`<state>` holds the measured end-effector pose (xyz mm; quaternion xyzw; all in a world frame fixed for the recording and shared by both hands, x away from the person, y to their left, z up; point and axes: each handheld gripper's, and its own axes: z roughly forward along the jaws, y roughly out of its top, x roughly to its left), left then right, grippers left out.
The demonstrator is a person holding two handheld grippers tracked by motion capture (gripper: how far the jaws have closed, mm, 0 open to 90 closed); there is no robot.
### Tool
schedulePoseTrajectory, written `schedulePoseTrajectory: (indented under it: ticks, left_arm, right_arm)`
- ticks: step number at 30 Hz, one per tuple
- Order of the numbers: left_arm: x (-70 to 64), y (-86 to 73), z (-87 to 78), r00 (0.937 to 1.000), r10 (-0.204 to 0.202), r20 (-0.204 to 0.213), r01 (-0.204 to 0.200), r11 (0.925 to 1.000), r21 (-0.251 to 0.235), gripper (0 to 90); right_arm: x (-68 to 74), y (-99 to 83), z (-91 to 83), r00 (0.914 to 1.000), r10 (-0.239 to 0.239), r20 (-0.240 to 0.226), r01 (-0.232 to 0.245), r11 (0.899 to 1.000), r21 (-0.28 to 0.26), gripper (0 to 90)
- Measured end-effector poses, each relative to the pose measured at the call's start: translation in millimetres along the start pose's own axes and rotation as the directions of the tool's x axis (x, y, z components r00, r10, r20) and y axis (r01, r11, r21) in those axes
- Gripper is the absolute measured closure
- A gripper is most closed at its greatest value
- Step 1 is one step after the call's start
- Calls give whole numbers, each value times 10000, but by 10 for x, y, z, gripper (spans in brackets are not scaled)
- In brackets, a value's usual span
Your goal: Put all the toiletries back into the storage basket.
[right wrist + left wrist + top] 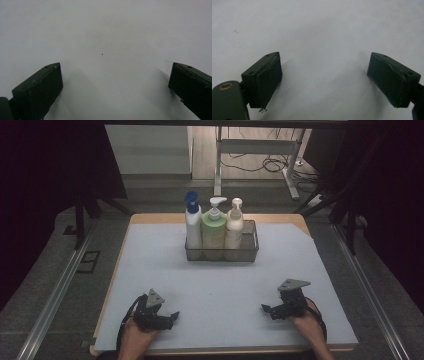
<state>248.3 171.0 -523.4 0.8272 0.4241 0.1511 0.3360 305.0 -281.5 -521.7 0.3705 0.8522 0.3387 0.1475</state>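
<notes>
Bottles point(214, 227) stand in the basket point(250, 251), well apart from both tools point(172, 317) point(266, 309), spread wide, empty.

A wire basket point(221, 251) stands near the far edge of the worktop point(150, 270), midway across it. Three pump bottles stand upright in it, side by side in a row and touching. At the basket's left end is a white bottle point(193, 225) with a blue pump; in the middle, a pale green bottle point(213, 231) with a white pump; at the right end, a cream bottle point(233, 229) with a cream pump. All three rise well above the basket's rim, against its far wall.
</notes>
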Motion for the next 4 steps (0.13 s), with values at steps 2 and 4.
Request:
schedulePoseTrajectory:
  ticks: [2, 4]
  left_arm:
    - [-2, 0, 1, 10000, 5, -8, -5, 10000, 5, 123]
    - [4, 1, -3, 10000, 34, 4, -34, 10000, 50, 123]
  right_arm:
    - [1, -5, -2, 10000, 2, -16, -2, 10000, 13, 0]
    - [1, -5, -1, 10000, 17, -10, -17, 10000, -7, 0]
